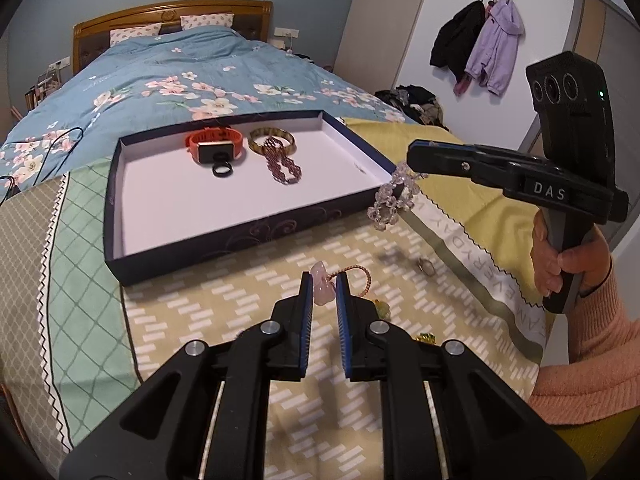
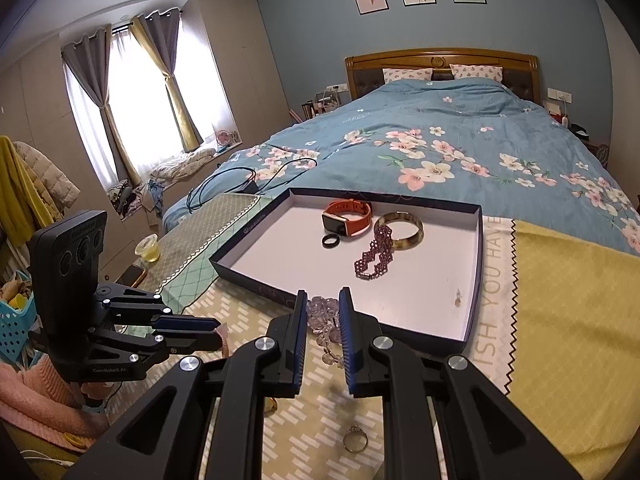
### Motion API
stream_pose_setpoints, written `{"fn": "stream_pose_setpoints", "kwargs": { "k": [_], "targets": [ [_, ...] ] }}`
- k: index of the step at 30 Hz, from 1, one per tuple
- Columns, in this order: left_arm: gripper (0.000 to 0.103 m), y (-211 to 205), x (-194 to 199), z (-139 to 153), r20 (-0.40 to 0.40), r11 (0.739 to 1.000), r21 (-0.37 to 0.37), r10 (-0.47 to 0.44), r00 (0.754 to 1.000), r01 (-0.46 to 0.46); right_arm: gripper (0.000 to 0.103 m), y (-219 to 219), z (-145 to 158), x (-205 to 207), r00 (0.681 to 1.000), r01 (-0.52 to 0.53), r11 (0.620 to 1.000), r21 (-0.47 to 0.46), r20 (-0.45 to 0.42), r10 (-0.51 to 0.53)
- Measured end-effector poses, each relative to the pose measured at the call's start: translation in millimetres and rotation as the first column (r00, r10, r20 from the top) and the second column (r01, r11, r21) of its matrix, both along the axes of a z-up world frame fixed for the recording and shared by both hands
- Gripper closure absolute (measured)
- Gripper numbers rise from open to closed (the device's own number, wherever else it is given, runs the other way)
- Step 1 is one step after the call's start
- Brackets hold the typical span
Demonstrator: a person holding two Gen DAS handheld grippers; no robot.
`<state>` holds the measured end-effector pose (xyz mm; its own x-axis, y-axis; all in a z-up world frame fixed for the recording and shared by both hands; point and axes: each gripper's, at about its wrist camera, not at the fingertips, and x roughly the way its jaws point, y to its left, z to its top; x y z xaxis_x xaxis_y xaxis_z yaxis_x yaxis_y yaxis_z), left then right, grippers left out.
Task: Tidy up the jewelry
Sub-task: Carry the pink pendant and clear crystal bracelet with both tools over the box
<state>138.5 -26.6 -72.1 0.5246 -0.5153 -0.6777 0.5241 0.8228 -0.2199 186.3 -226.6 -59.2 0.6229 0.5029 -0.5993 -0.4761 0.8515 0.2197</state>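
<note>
Your right gripper (image 2: 323,316), clamped on the clear bead bracelet (image 1: 390,198), hangs just short of the tray's (image 2: 476,264) near wall, bare floor beyond, while your left gripper (image 1: 324,294) pinches the pink charm (image 1: 323,288) nearer you.

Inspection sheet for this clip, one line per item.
Surface: patterned cloths over a bed.
Job's things: tray holds watch, black ring, bangle, purple bracelet; ring on the cloth.
Clutter: cup, phone.
Grippers: left gripper shut on pink charm; right gripper shut on crystal bracelet, near the tray's corner.
Cables: black cable on the quilt.
Surroundings: coats, curtains.
</note>
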Motion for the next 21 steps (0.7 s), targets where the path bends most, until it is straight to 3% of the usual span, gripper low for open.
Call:
{"fn": "stream_pose_setpoints", "kwargs": {
  "k": [21],
  "targets": [
    [0.091,4,20,19,0.050,0.998,-0.016,0.054,0.997,-0.053,0.089,6,15,20,0.999,0.004,1.000,-0.002,0.037,-0.003]
  ]
}}
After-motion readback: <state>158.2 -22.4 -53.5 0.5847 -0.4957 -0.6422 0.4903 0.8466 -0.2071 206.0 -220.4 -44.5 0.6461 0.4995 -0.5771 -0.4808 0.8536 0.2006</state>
